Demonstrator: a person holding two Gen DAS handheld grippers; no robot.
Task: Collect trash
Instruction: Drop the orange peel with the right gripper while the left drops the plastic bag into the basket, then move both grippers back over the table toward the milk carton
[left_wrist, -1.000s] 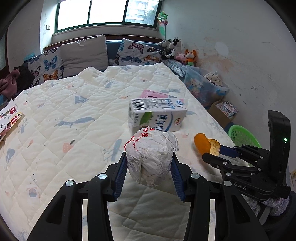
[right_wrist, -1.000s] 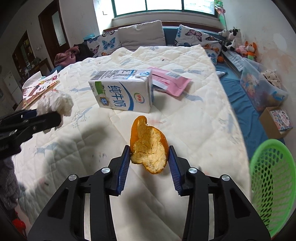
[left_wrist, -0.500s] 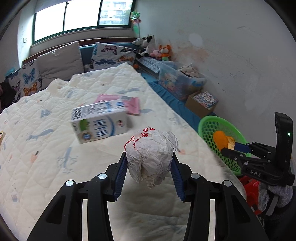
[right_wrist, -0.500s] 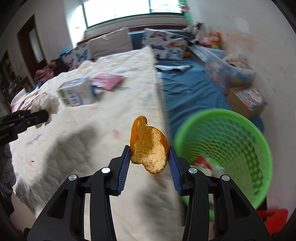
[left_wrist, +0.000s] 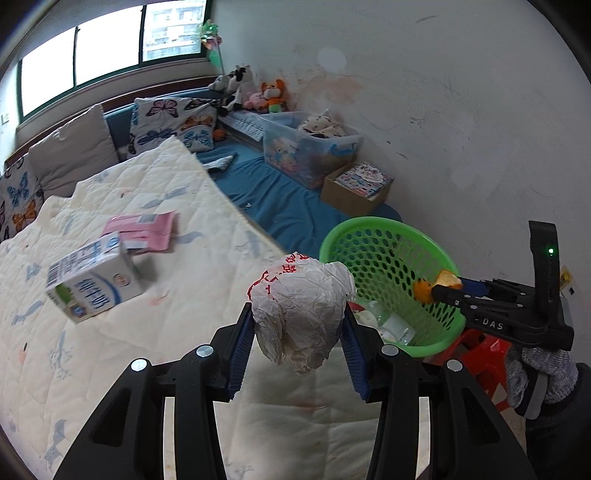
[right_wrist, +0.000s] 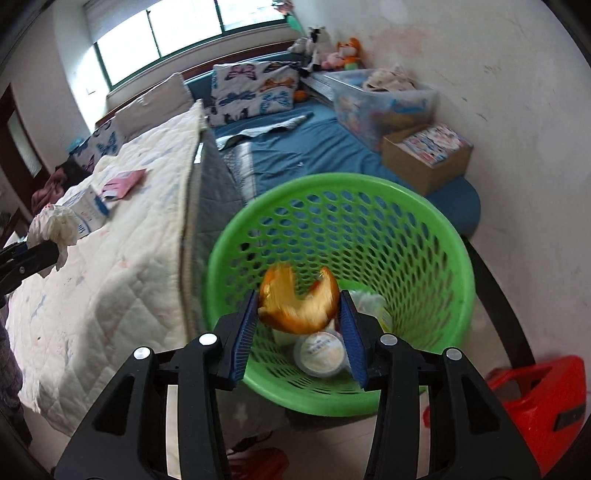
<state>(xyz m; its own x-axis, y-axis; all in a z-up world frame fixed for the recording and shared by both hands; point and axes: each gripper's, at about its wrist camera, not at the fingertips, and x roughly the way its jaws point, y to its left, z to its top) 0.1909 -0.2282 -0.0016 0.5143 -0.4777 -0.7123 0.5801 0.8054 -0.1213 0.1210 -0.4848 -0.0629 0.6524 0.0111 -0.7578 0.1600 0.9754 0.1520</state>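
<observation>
Right wrist view is showing your right gripper (right_wrist: 298, 325) poised over the mouth of the green basket (right_wrist: 406, 206), with the orange peel (right_wrist: 299, 304) sitting between its blue pads (right_wrist: 244, 332). The peel is motion-blurred, and you cannot tell from this frame whether the pads are pinching it or have let go. Below it, inside the basket, a round white lid (right_wrist: 321, 352) and some pale wrappers are lying at the bottom. A red stool (right_wrist: 539, 398) is standing just beside the basket, toward the lower right.

Left wrist view is showing your left gripper (left_wrist: 298, 345) pinching a crumpled white paper ball (left_wrist: 301, 310) with red print, both pads pressing into its sides. You are holding it above the edge of the quilted bed (left_wrist: 110, 350), near the basket (left_wrist: 369, 229) but not over it. From this side your right gripper (left_wrist: 437, 291) is reaching across the basket's far rim with the peel (left_wrist: 436, 282) at its tip.

On the bed, a milk carton (left_wrist: 92, 284) is lying on its side, and a pink packet (left_wrist: 144, 230) is lying flat just behind it, touching or nearly so.
</observation>
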